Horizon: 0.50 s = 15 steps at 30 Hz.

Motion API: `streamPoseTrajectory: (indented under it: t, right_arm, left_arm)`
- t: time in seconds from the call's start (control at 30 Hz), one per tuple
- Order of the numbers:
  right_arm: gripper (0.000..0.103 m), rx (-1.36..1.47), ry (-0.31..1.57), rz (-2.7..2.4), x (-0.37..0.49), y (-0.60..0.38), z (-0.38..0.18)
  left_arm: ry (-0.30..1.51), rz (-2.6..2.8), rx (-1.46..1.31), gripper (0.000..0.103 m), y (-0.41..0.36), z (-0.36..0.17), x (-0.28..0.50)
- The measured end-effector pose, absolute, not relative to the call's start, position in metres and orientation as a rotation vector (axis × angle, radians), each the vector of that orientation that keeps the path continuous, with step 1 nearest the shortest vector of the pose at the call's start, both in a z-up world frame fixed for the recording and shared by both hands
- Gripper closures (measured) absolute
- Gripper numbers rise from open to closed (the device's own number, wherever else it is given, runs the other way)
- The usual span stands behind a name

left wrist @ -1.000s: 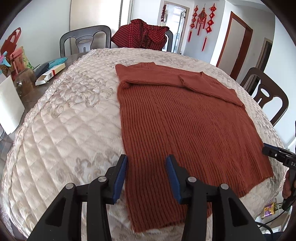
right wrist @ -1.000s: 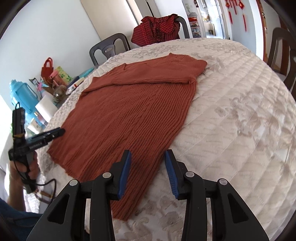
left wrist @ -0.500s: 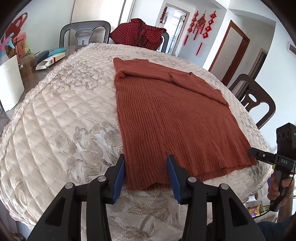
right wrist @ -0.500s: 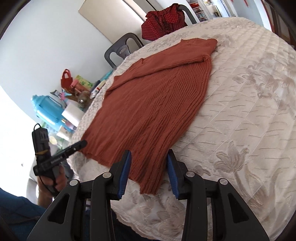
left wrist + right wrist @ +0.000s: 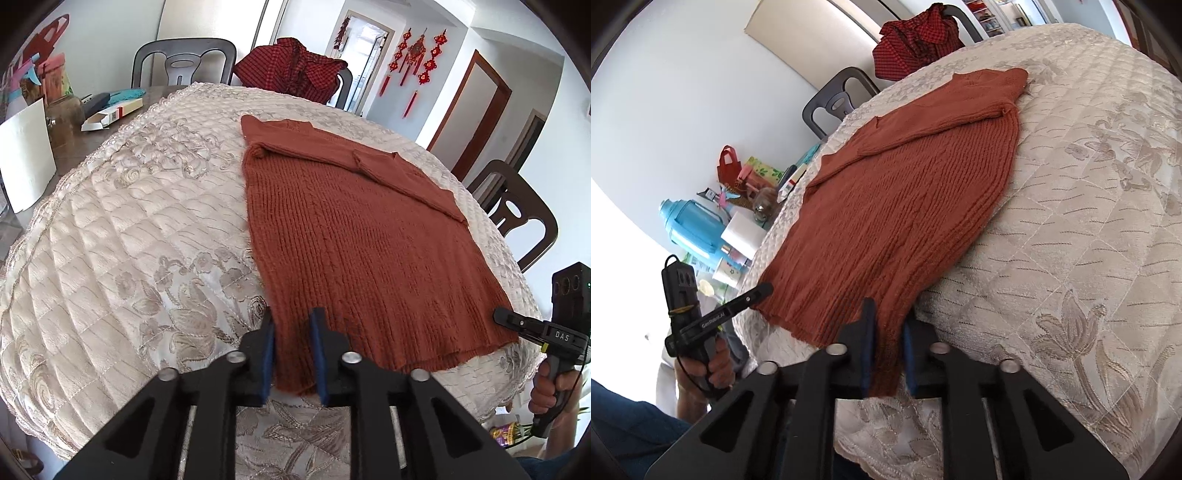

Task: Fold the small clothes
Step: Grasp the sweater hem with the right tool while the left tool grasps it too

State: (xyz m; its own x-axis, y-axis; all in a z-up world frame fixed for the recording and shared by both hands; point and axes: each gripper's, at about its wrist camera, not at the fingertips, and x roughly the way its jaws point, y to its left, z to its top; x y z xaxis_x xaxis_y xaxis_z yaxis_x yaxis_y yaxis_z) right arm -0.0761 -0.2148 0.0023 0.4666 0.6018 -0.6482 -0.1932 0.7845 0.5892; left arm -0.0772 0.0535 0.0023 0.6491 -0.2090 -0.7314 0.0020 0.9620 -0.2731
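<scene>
A rust-red knitted sweater (image 5: 351, 229) lies flat on the cream quilted table cover (image 5: 129, 240), its sleeves folded across the far end. My left gripper (image 5: 291, 321) is at the near left hem corner, and its jaws are closing with the knit filling the narrow gap between the blue pads. My right gripper (image 5: 888, 317) is at the other hem corner of the sweater (image 5: 905, 192), jaws closing too, with the fabric bunched between the pads. Each gripper also shows in the other's view: the right gripper (image 5: 517, 325) and the left gripper (image 5: 753, 295), each held by a hand.
A red checked garment (image 5: 291, 70) hangs over a chair at the far side. Dark chairs (image 5: 517, 221) ring the table. Beyond the cover's left edge stand a white card (image 5: 26, 162), a carton (image 5: 110, 116), small bags and a blue flask (image 5: 694, 229).
Both grippers went from wide open over the hem to nearly closed on its two near corners. Both views drew back to the table's near edge.
</scene>
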Motion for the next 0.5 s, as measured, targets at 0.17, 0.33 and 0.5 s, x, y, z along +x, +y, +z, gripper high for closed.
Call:
streamPoseTrajectory:
  t: [0.17, 0.33, 0.5]
  right_arm:
    - [0.094, 0.493, 0.937, 0.521, -0.079, -0.217, 0.007]
    - [0.095, 0.529, 0.879, 0.538, -0.084, -0.228, 0.019]
    - [0.095, 0.548, 0.813, 0.548, -0.088, -0.238, 0.034]
  left_arm:
    - [0.862, -0.134, -0.262, 0.094, 0.054, 0.003, -0.077]
    - [0.845, -0.152, -0.269, 0.095, 0.054, 0.007, -0.08]
    - [0.806, -0.183, -0.285, 0.095, 0.054, 0.019, -0.084]
